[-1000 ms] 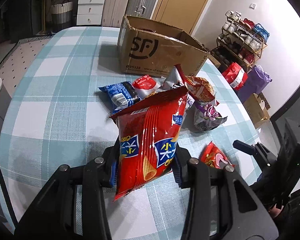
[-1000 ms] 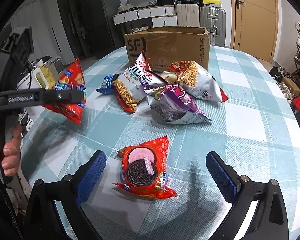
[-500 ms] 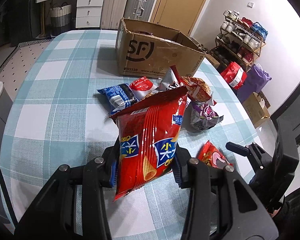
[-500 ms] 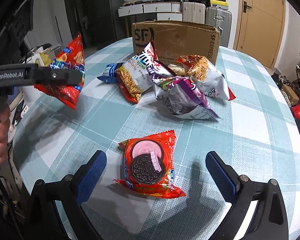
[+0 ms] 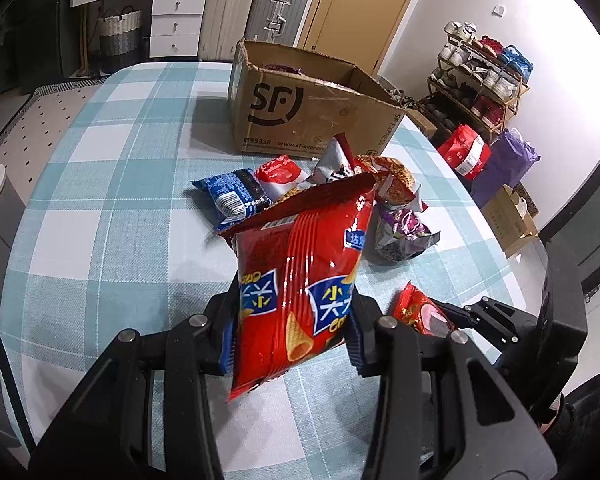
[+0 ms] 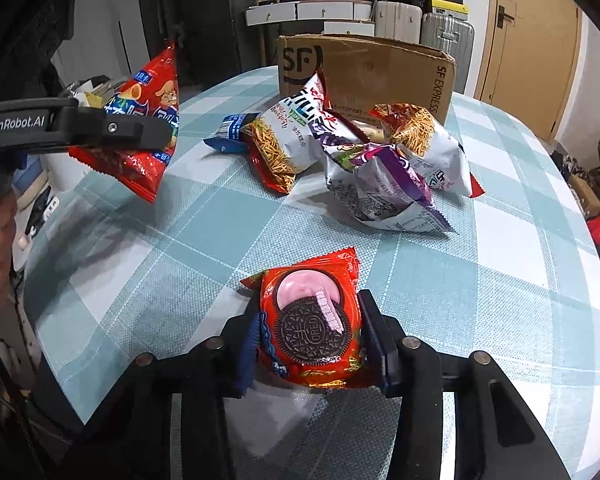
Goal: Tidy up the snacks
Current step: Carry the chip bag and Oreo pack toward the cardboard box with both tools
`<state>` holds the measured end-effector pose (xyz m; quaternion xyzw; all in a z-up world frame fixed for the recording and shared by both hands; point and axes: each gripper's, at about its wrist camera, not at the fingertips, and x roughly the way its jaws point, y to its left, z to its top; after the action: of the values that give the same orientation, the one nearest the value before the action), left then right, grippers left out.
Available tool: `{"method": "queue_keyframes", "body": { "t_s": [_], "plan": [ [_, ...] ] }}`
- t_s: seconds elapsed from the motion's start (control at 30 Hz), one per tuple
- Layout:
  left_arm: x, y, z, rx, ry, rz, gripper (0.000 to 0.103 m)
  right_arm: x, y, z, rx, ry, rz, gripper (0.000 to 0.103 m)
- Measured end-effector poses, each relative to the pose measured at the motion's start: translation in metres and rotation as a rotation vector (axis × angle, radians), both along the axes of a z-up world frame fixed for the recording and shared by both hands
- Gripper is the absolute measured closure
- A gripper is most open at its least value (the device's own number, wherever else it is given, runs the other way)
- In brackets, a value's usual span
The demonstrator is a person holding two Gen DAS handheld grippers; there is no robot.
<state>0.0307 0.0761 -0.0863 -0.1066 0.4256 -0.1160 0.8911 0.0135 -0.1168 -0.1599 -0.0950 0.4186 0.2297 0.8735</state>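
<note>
My left tool [image 5: 290, 330] clamped on the red chip bag [image 5: 300, 276] above the desk [image 5: 112, 216], my right tool [image 6: 308, 340] just closed onto the Oreo packet [image 6: 312, 320], both short of the cardboard box [image 6: 380, 68].

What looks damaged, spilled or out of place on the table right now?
Nothing spilled or torn open. The cardboard box has a ragged, frayed top edge. Loose snack bags lie in a crumpled heap before it. The right tool, jaws just closing, pinches the Oreo pack, which buckles slightly.
</note>
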Motion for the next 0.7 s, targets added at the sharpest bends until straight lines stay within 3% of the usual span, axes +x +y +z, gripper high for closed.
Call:
{"method": "queue_keyframes", "body": {
  "t_s": [0.7],
  "plan": [
    [0.001, -0.004, 0.014, -0.011, -0.029, -0.004, 0.064, 0.006, -0.013, 0.037, 0.093, -0.033, 0.008, 0.058]
  ]
}}
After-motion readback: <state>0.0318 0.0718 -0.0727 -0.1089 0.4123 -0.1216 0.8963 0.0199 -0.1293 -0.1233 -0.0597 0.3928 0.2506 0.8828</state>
